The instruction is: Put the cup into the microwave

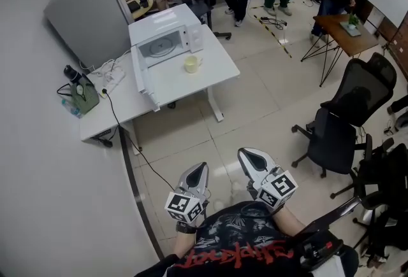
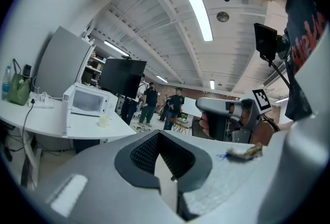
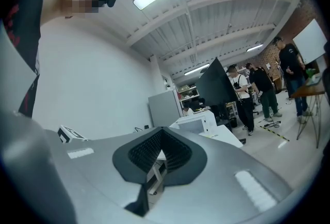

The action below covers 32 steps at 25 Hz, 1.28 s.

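A pale yellow cup stands on the white table, just in front of the white microwave. The microwave's door hangs wide open to the left. Both grippers are held low, close to the person's body and well away from the table. My left gripper and right gripper are shut with nothing between the jaws. The left gripper view shows the microwave and cup far off, with its own jaws shut. In the right gripper view the microwave sits beyond the shut jaws.
A grey cabinet stands left of the microwave. A green bag, a bottle and a cable lie on the table's left part. Black office chairs stand at the right. A wooden table and several people are farther back.
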Tool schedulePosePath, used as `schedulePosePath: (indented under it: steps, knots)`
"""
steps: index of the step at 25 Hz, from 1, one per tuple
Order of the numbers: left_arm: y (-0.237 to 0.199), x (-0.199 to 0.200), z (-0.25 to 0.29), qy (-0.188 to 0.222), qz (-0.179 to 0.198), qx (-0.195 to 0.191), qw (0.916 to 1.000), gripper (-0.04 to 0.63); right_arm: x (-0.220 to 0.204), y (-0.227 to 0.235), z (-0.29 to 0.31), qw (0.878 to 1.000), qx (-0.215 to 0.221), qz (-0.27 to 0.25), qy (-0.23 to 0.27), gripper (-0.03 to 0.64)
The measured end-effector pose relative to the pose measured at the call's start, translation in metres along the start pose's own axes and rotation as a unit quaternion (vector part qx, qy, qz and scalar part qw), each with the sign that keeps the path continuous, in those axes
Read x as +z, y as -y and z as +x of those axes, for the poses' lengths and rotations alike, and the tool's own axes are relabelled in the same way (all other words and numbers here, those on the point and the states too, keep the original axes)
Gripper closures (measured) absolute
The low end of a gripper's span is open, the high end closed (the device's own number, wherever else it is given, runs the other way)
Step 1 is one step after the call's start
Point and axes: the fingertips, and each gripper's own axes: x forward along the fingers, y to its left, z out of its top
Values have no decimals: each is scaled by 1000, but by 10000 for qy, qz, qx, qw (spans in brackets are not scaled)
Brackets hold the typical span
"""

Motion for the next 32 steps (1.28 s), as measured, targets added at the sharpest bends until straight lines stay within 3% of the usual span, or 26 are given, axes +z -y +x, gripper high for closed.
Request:
schedulePosePath:
  steps: [8,16,23,32]
  knots:
    - [-1,-7,23,-119,-29,-182,9998,592,-21,8,-2,9997,-6,214,-150,615]
    - [-45,15,78,-192,179,350,9990,592,-2,78,54,9997,255,-2,-11,614]
    - [-70,52,128,5,479,684,9965,592,26,136,93,9987,511,-38,79,614]
    - [-135,54,148,-140,206,1011,9946,592,13,172,168,9981,577,126,-158,614]
